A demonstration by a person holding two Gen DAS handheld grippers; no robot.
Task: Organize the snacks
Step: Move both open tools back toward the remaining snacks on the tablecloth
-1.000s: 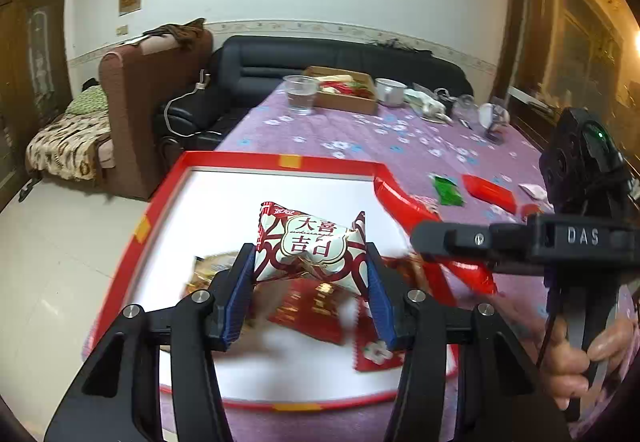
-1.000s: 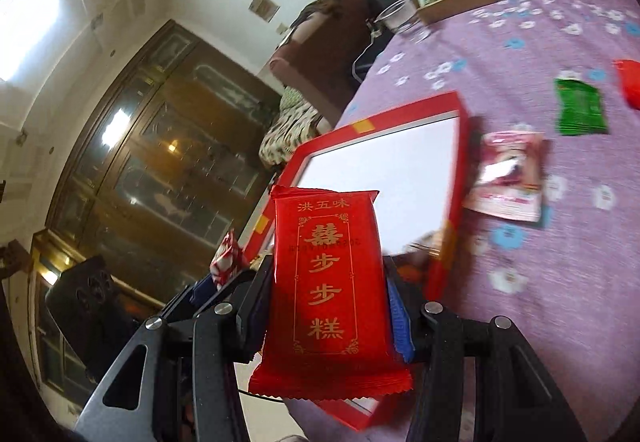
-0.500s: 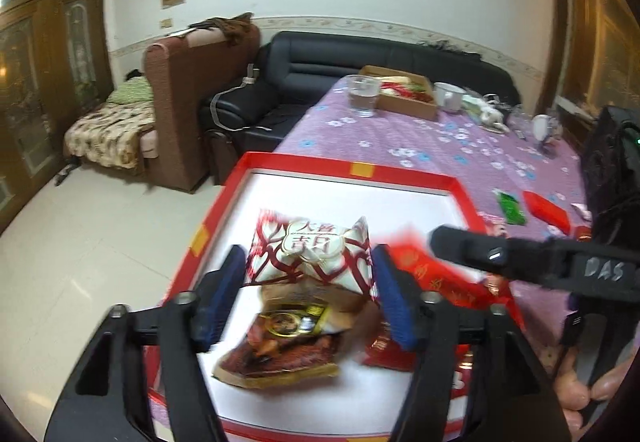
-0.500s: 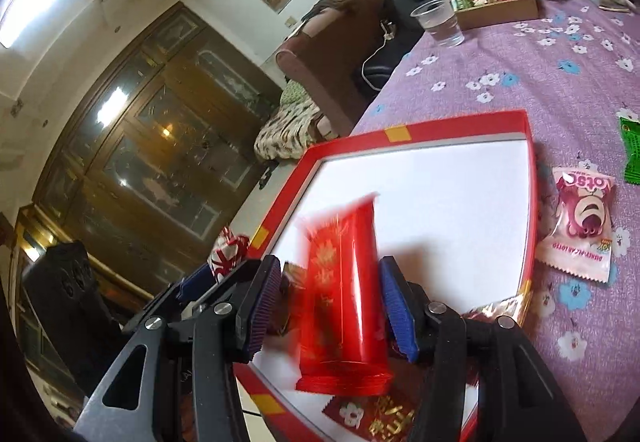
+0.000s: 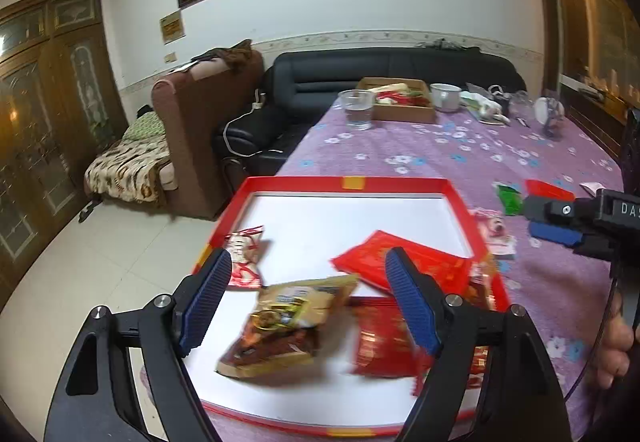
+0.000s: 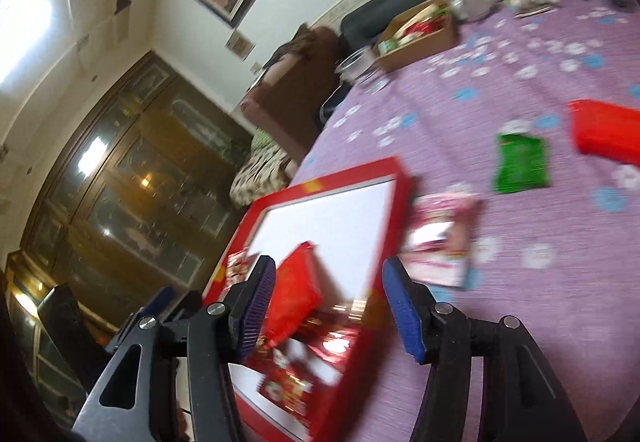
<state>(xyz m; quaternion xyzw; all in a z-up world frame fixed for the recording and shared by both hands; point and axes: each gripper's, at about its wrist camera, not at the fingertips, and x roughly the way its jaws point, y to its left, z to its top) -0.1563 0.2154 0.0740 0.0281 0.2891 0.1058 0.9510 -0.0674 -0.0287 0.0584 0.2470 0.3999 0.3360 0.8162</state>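
Hanging empty and spread wide, the left claw [image 5: 308, 278] and right claw [image 6: 328, 290] have just let go: the white-red candy packet [image 5: 244, 262] and red cake packet [image 5: 404, 262] now lie inside the red tray [image 5: 348, 183]; the green packet [image 6: 520, 162] waits beyond on the purple surface [image 5: 460, 150].

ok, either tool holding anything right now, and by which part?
Nothing held. Left tool and right tool are both open and hold no packets; the red packet and white-red packet lie in the tray.
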